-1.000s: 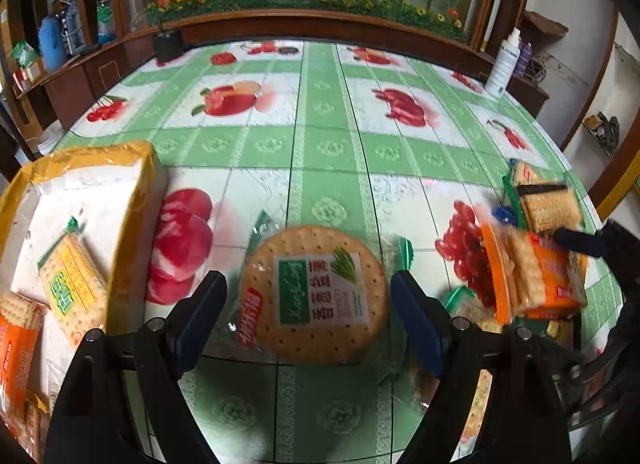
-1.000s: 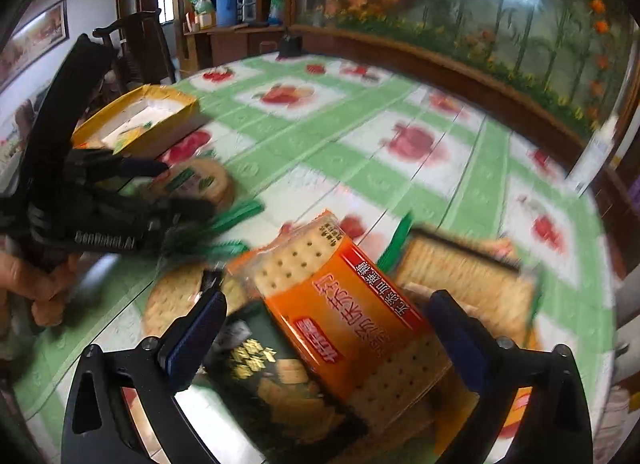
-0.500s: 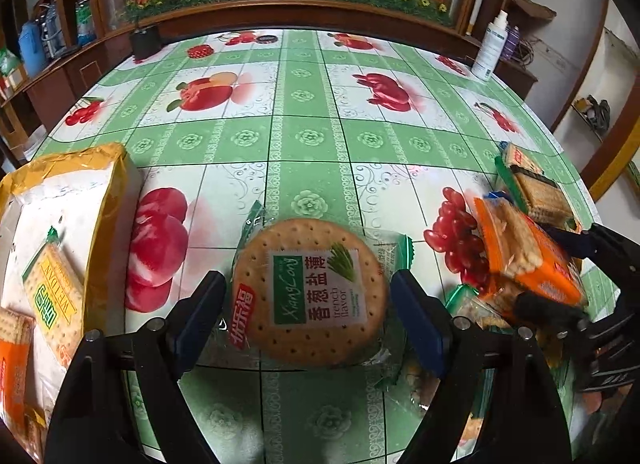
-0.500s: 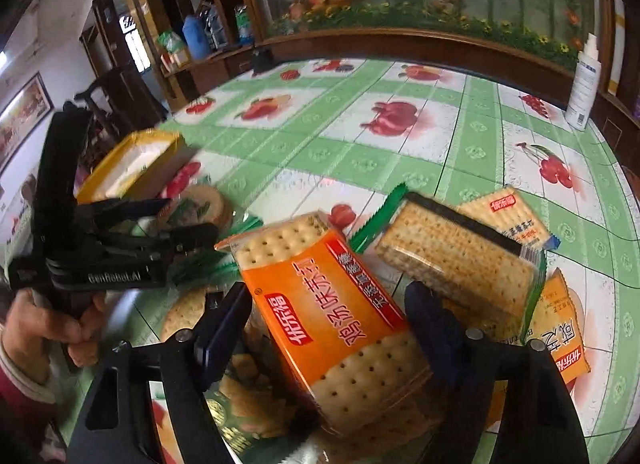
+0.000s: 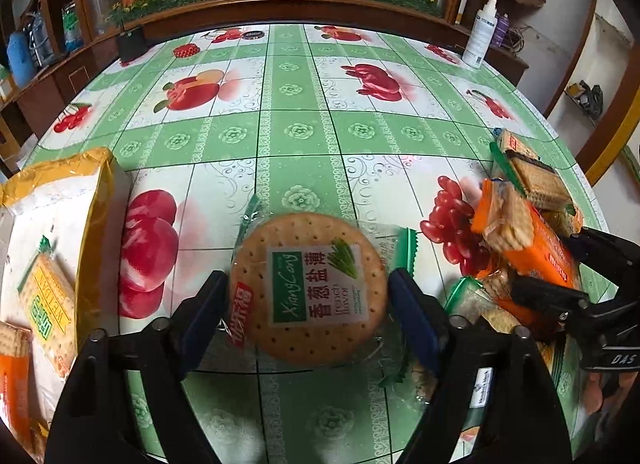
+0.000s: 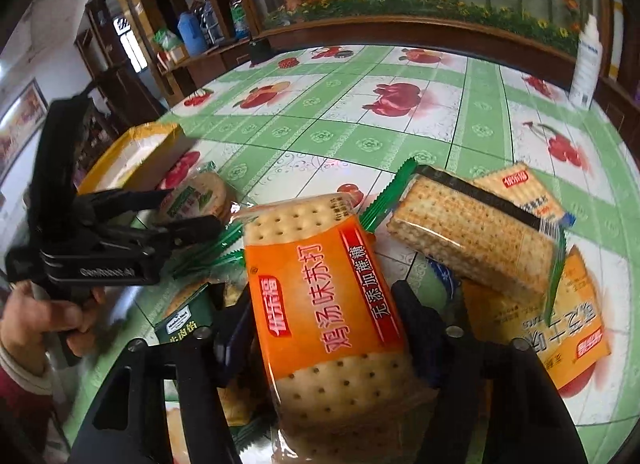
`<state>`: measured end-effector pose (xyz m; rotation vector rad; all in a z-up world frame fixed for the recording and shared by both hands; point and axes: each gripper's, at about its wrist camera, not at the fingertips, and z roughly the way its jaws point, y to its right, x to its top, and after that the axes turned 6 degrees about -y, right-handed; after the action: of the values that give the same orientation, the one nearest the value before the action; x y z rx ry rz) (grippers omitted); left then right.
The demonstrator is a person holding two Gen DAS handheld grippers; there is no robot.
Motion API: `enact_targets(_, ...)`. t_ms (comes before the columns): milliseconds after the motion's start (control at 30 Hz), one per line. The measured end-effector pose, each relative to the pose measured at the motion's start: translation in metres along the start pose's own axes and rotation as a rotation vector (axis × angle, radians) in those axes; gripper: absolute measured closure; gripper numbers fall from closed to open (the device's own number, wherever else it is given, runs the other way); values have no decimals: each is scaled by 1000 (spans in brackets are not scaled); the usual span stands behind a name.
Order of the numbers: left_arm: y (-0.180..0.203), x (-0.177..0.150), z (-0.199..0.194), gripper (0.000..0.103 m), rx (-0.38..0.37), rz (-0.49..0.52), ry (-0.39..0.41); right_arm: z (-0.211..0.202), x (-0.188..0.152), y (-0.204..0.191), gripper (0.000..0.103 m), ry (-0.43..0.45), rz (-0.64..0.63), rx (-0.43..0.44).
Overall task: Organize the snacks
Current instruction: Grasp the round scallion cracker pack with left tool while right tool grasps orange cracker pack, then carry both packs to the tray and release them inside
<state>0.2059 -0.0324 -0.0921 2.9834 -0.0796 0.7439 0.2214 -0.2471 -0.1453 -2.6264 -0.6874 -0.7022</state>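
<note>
A round cracker pack (image 5: 308,288) with a green label lies on the fruit-print tablecloth (image 5: 296,128). It sits between the pads of my left gripper (image 5: 308,312), whose jaws are closing and touch its two sides. My right gripper (image 6: 326,328) is closing on an orange cracker pack (image 6: 320,284), pads against its long edges. The left wrist view shows that orange cracker pack (image 5: 528,240) tilted up off the pile in the right gripper (image 5: 548,264). From the right wrist camera, the left gripper (image 6: 192,216) flanks the round cracker pack (image 6: 200,196).
A yellow-rimmed box (image 5: 96,204) on the left holds several packs. More packs are piled on the right: a green-wrapped square one (image 6: 472,224), yellow-orange ones (image 6: 560,328), a dark green one (image 6: 184,320). A white bottle (image 5: 478,40) stands at the far right edge. A person's hand (image 6: 60,312) holds the left gripper.
The right jaws have come in from wide apart onto the orange pack, and the pack now stands straighter between them. The left jaws have narrowed slightly onto the round pack.
</note>
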Motion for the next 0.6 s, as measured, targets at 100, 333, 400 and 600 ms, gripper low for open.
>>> enact_targets(100, 3, -2, -3, 27, 16, 13, 18, -5, -2, 4, 43, 16, 38, 40)
enact_targets(333, -5, -9, -10, 29, -43, -32, 47, -17, -6, 8, 44, 59, 89, 90)
enact_targets(400, -5, -9, -16, 29, -49, -34, 62, -23, -6, 9, 44, 80, 101, 101)
enact_targets(600, -6, -10, -41, 29, -57, -40, 132, -36, -5, 4, 44, 123, 105, 123)
